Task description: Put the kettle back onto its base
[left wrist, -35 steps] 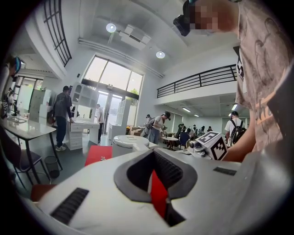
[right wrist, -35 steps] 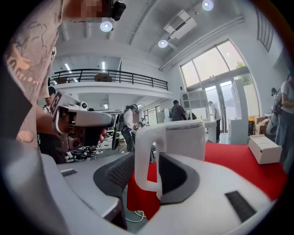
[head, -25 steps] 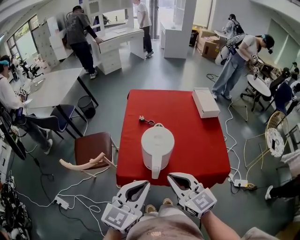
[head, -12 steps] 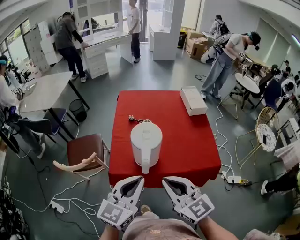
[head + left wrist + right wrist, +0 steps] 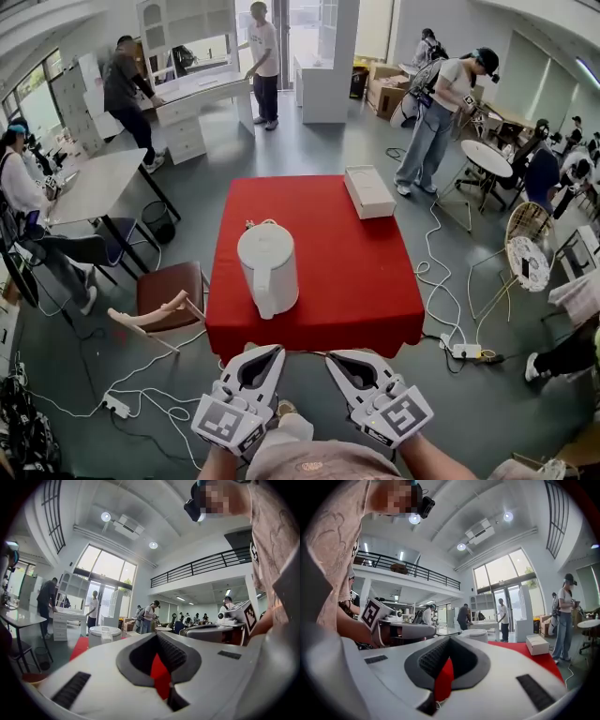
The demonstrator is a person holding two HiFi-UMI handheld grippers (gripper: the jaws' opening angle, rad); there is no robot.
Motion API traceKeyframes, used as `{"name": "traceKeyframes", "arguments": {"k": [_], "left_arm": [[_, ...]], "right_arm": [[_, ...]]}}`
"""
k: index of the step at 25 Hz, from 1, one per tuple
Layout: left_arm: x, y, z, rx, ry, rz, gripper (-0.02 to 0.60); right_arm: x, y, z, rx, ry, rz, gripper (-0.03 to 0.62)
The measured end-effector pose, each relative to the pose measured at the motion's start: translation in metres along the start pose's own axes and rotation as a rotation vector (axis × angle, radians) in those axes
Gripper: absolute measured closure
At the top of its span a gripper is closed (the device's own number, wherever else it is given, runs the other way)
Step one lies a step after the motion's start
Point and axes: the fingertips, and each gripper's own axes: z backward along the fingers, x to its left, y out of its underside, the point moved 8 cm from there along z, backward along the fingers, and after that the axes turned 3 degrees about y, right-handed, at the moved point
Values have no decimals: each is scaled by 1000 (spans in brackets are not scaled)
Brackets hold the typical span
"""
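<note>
The white kettle [image 5: 267, 267] stands on the red-covered table [image 5: 356, 281], its handle toward me. Its cord and plug [image 5: 249, 224] lie just behind it; no separate base shows beneath or beside it. My left gripper [image 5: 266, 351] and right gripper [image 5: 343, 357] hang side by side short of the table's front edge, both shut and empty, neither touching the kettle. The left gripper view shows the kettle [image 5: 104, 633] ahead to the left beyond the left gripper [image 5: 157, 634]. The right gripper view has the kettle [image 5: 476, 634] just past the right gripper [image 5: 450, 638].
A white box [image 5: 368, 191] lies at the table's far right corner. A brown chair [image 5: 169, 291] stands left of the table. Cables and a power strip [image 5: 464, 351] lie on the floor to the right. Several people work at tables around the room.
In the head view the table and kettle have slid up and left and look smaller. The gap between the gripper tips and the kettle has grown. Both grippers stay shut.
</note>
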Motion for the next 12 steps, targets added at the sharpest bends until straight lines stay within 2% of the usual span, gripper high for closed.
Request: {"name": "traceKeyframes", "arguments": {"k": [6,9,12], "left_arm": [[-63,5,25,33,-61,-51,583],[-93,5,41,48,-91,-73,583],[-118,2,58,75,-117,-52,583]], "right_arm": [[13,1,54,-31,-39,20,589],[23,3,77,5,-73,11,589],[33,2,94,-6,-95,1,589]]}}
